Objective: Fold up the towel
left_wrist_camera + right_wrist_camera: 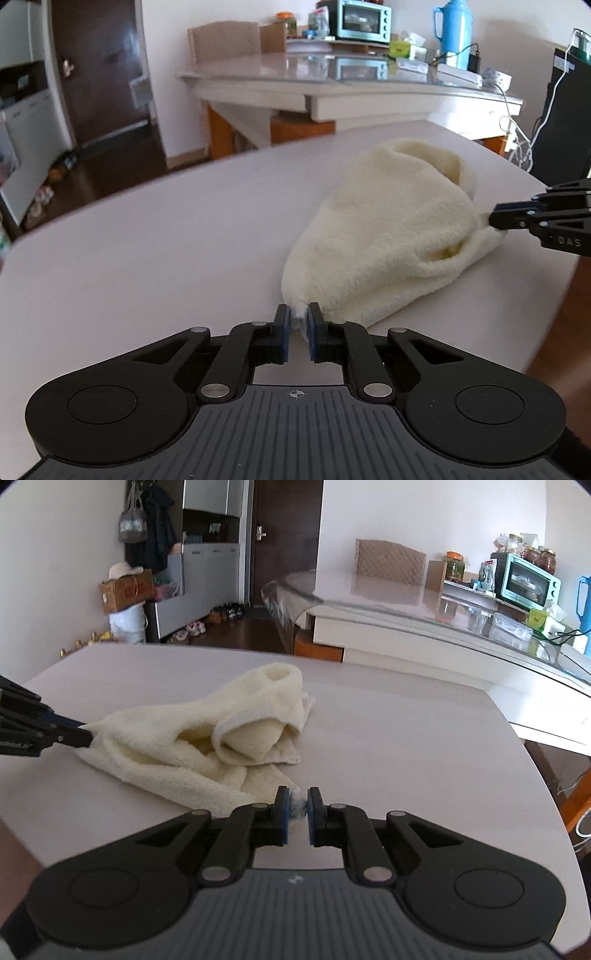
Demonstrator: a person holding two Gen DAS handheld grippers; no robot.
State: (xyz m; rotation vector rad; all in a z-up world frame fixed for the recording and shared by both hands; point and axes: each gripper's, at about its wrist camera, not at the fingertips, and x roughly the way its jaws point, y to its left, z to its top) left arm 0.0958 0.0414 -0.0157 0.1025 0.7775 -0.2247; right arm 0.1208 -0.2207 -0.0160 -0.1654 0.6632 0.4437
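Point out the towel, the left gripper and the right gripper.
towel [388, 229], left wrist view, on the broad middle of the cream cloth.
left gripper [298, 325], left wrist view, midway between its fingertips, at the pinched corner.
right gripper [298, 808], right wrist view, midway between its fingertips, at another corner.

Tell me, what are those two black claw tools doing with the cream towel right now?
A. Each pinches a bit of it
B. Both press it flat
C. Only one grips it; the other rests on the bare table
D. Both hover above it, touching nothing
A: the left gripper has a tip of the towel between its fingers, and the right gripper pinches another corner, the towel bunched on the table between them.
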